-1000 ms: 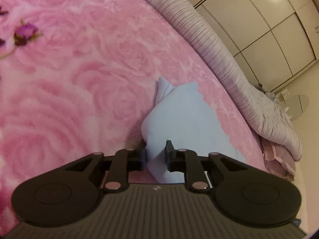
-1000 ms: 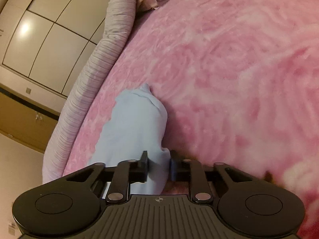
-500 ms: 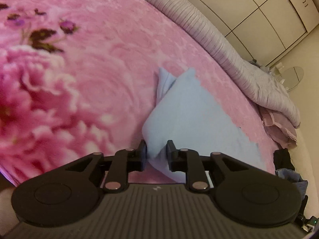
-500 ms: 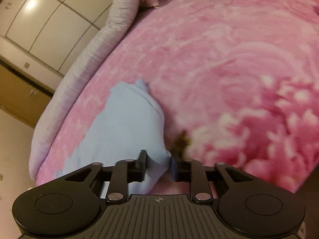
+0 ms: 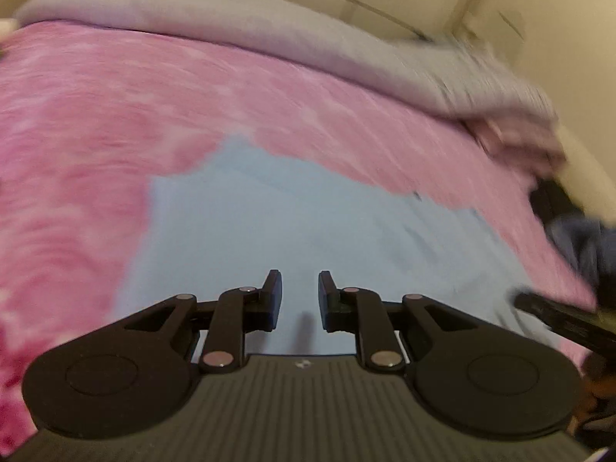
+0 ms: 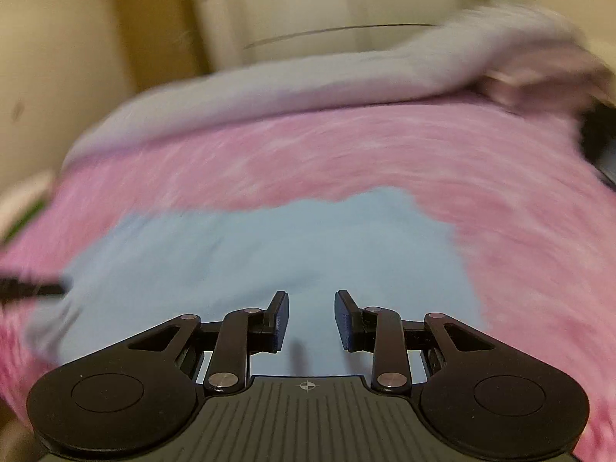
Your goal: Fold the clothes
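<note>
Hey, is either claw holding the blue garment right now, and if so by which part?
Neither. The light blue garment lies flat on the pink blanket. The left claw is closing and the right claw opening, with nothing between their pads.

Whole shot is motion-blurred. The right black two-finger gripper hangs over a light blue cloth garment spread flat on a fuzzy pink blanket. Its jaws are opening with nothing between them, just blue cloth below. A lavender-grey quilt is bunched along the far edge, cream cabinet doors behind. A dark thin thing pokes in at the left, can't tell what.
</note>
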Motion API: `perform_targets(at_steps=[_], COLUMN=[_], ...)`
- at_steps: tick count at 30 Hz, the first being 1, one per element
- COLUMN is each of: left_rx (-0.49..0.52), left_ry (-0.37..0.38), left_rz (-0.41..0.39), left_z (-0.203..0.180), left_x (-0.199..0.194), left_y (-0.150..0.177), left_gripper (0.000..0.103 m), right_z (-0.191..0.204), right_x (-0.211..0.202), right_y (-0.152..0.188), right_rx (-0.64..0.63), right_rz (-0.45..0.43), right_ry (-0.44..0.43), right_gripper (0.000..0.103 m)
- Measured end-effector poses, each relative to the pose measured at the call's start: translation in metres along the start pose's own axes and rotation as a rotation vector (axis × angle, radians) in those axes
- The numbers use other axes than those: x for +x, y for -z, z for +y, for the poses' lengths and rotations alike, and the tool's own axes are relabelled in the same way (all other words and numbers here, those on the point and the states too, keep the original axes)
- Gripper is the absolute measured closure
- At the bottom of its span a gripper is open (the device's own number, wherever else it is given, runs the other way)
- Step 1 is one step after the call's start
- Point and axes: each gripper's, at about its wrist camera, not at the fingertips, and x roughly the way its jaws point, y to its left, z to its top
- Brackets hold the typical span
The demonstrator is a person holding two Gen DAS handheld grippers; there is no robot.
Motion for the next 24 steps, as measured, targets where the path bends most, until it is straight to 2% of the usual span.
perform_targets(at_steps=[3,7,11,13,14,17,20,22,24], left_rx=[0.101,0.12,0.093,0.088,0.089,0.08,0.038,0.017,0.01], left_ry=[-0.069,-0.118,-0.15,-0.166,-0.18,-0.201,-0.189,-0.196,-0.204], left_rz=[-0.004,-0.035,-0.051,-0.031,-0.03,-0.017,-0.001,0.014,0.025], left_z=[-0.012,-0.004,0.012,0.015,0.015,0.011,0.003,-0.004,-0.011], left_x=[0.024,0.039,0.036,0.038,0.036,0.025,0.004,-0.011,-0.024], left_y=[0.002,-0.006,-0.016,-0.014,-0.011,-0.004,0.005,0.017,0.028], left_gripper=[0.088,0.095,0.092,0.089,0.088,0.086,0.08,0.079,0.078], right_z=[0.03,0.026,0.001,-0.008,-0.012,-0.013,-0.009,-0.006,-0.001], right_x=[0.033,0.07,0.062,0.053,0.055,0.044,0.012,-0.01,-0.027], right_y=[0.004,0.002,-0.009,-0.007,-0.002,0.005,0.012,0.018,0.026], right_rx=[-0.152,-0.218,-0.097,-0.054,-0.045,-0.019,0.087,0.172,0.222], right_rz=[0.033,0.016,-0.012,-0.02,0.013,-0.007,-0.052,-0.074,-0.05], right_ry=[-0.018,0.083,0.126,0.083,0.081,0.136,0.159,0.156,0.168], right_gripper=[0.072,0.072,0.072,0.072,0.072,0.072,0.071,0.071,0.07])
